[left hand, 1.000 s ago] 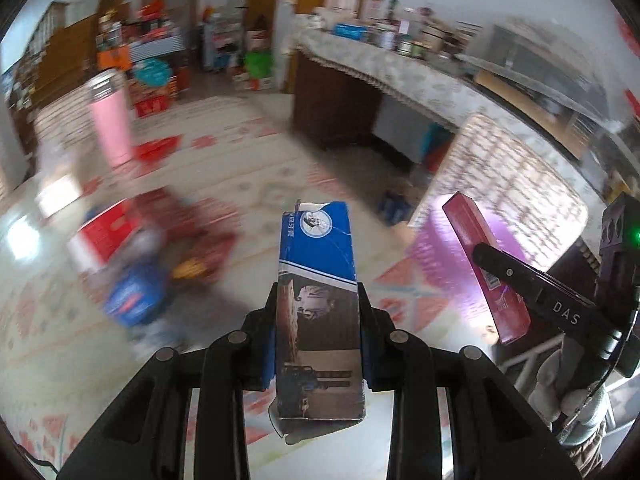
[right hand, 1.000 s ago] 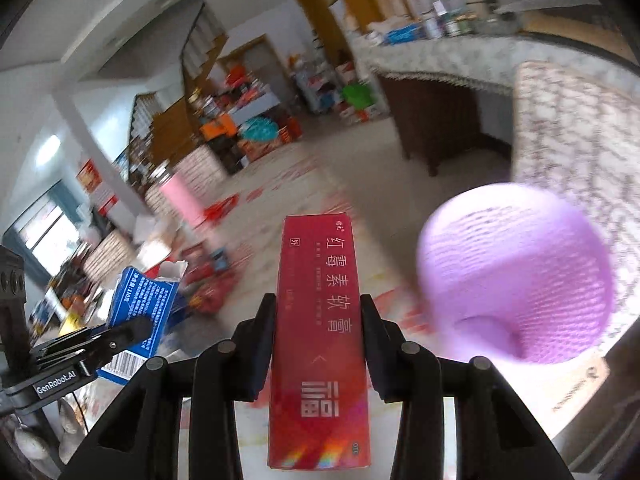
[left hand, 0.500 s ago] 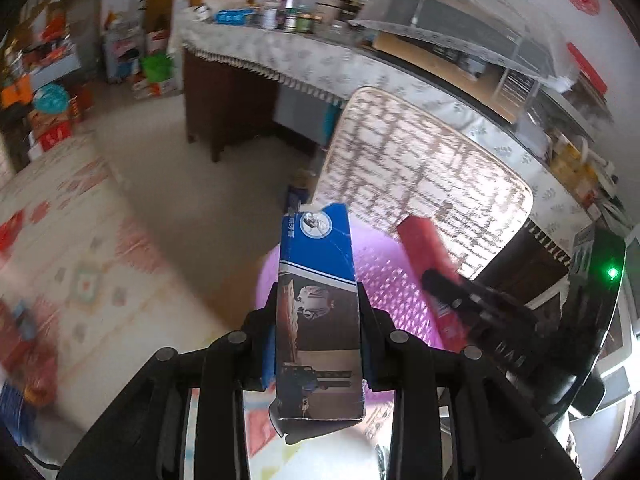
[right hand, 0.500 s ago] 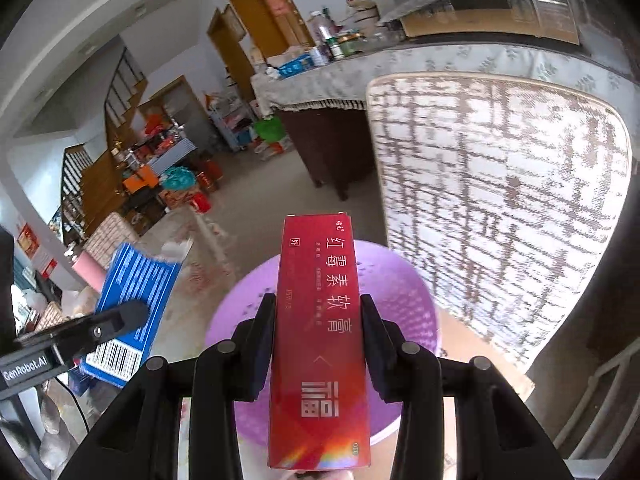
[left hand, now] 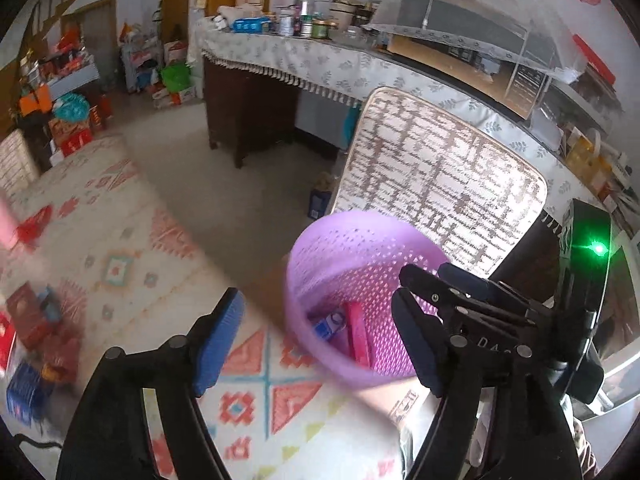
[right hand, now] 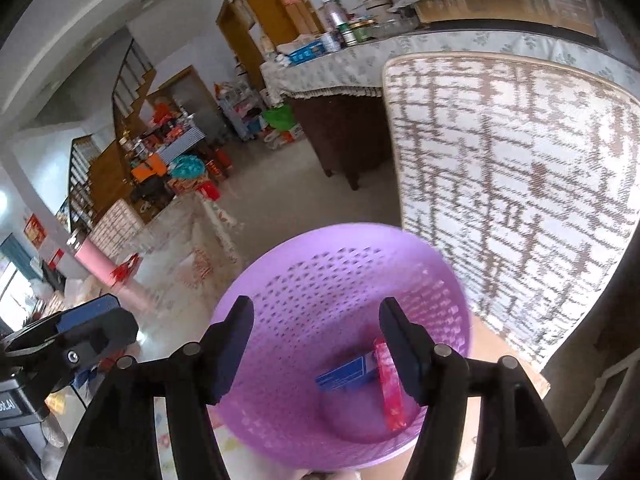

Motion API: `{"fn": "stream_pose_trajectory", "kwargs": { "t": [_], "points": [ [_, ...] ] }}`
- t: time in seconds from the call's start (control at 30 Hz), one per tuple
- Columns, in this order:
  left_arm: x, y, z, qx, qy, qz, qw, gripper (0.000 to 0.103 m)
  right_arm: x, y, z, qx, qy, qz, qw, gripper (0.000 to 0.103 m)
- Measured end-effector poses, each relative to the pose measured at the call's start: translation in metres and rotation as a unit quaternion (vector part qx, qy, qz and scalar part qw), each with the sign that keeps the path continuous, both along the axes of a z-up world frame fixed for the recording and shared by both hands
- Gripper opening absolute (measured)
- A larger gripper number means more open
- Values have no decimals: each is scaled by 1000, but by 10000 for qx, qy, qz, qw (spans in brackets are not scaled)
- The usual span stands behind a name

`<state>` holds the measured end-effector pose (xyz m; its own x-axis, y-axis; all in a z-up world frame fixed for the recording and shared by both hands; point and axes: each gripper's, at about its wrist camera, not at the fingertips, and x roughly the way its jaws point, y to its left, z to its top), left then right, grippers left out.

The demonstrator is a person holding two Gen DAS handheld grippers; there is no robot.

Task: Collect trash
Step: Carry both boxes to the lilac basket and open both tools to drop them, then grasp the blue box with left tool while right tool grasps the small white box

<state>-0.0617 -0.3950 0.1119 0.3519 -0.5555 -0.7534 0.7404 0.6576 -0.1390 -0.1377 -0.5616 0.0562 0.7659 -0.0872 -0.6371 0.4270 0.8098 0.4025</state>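
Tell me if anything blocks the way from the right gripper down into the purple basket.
Nothing visible does. The right gripper, jaws just opened and empty, sits above the purple basket, where the red box and blue box lie.

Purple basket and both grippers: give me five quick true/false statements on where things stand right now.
1. The red box lies inside the purple basket. True.
2. The blue box is clamped in the left gripper. False: it lies in the basket beside the red box; the left jaws have just been opening and nothing is between them.
3. The right gripper is open over the basket. True: its jaws have just been opening and hold nothing.
4. The basket stands on the cloth-covered counter. False: it sits low, next to the patterned mat.
5. The basket's wall is solid. False: it is perforated all round.
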Motion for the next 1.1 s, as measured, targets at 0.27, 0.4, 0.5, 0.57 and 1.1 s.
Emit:
{"fn": "stream_pose_trajectory", "kwargs": {
  "t": [0.27, 0.4, 0.5, 0.57, 1.1],
  "points": [
    [1, 107, 6, -51, -44, 798, 9968, 75, 9, 63, 7, -256, 40, 625, 9977, 76],
    [11, 172, 8, 65, -259, 1414, 9896, 75, 16, 95, 5, -240, 106, 888, 9957, 77],
    [28, 220, 5, 235, -329, 2018, 9786, 76, 21, 117, 2, -159, 166, 1077, 9939, 78],
    [40, 249, 0, 348, -356, 2362, 9704, 78, 24, 138, -1, -143, 201, 1256, 9918, 78],
    [131, 298, -49, 341, 1019, 2397, 9649, 79, 76, 328, -31, -616, 588, 3022, 9494, 79]
  ]
}}
